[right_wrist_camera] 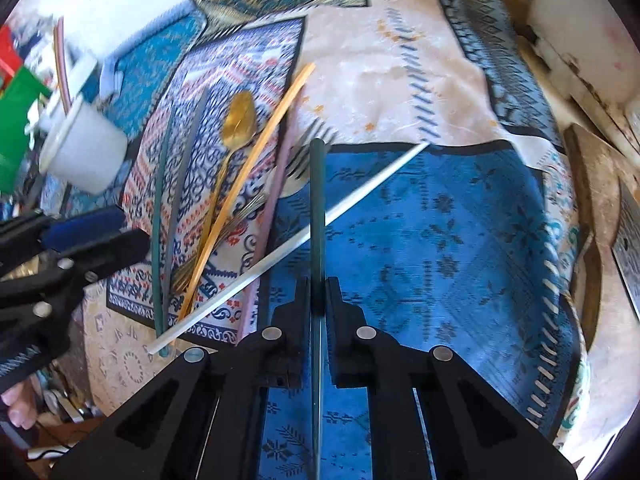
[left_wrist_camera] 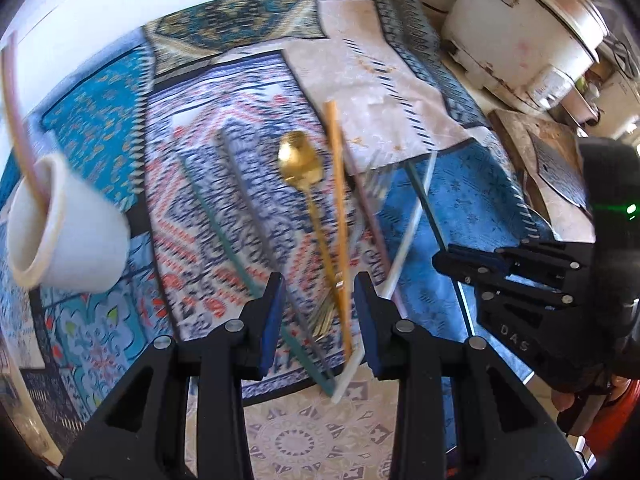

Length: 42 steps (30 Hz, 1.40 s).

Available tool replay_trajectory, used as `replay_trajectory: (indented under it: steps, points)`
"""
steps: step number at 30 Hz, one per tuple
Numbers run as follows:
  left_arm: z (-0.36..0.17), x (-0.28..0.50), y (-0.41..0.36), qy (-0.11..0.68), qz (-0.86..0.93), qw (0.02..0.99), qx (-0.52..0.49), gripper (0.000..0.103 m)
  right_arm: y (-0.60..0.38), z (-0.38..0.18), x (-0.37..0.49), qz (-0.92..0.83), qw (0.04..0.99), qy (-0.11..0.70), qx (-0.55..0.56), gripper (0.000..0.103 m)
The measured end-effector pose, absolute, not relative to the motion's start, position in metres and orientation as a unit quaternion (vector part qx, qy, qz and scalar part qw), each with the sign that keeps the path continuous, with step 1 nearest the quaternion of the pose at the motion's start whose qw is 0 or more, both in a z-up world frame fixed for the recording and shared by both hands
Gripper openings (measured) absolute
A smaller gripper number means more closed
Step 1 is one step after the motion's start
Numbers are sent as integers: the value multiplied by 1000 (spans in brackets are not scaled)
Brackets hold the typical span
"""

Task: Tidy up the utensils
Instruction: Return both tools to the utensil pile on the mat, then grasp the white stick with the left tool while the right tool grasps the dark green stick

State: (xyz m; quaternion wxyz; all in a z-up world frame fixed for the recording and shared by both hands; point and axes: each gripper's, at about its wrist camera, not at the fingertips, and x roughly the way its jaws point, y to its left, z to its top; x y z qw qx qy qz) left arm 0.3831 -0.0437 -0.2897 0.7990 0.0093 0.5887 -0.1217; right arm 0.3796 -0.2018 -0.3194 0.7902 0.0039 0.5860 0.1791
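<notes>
We note a worktop covered by a patchwork cloth (right_wrist_camera: 440,220) of blue, teal, cream and red-patterned panels, with a plain cream patch (left_wrist_camera: 360,80) towards the far side. A white wall (left_wrist_camera: 100,0) runs along the far left. At far right stands a worn white appliance (left_wrist_camera: 520,28), its paint chipped. Daylight is bright and even across the cloth.

left gripper (left_wrist_camera: 320,316) jaws sit apart over the gold spoon (left_wrist_camera: 301,160) and orange stick (left_wrist_camera: 338,216); white cup (left_wrist_camera: 76,232) off left.
</notes>
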Motion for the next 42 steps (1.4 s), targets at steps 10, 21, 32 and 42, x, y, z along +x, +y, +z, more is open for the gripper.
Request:
replay_trajectory:
  steps: [10, 21, 32, 42]
  points:
    - [-312, 410, -107, 612, -199, 762, 72, 33, -255, -289, 378, 142, 818, 555, 63, 6]
    - [-335, 427, -144, 636, -213, 729, 137, 15, -274, -281, 371, 136, 826, 539, 94, 6]
    - [-334, 424, -149, 619, -222, 740, 142, 4, -279, -264, 368, 130, 841, 517, 97, 6]
    - [-284, 401, -107, 570, -200, 791, 96, 4, -267, -241, 371, 137, 858, 486, 89, 6]
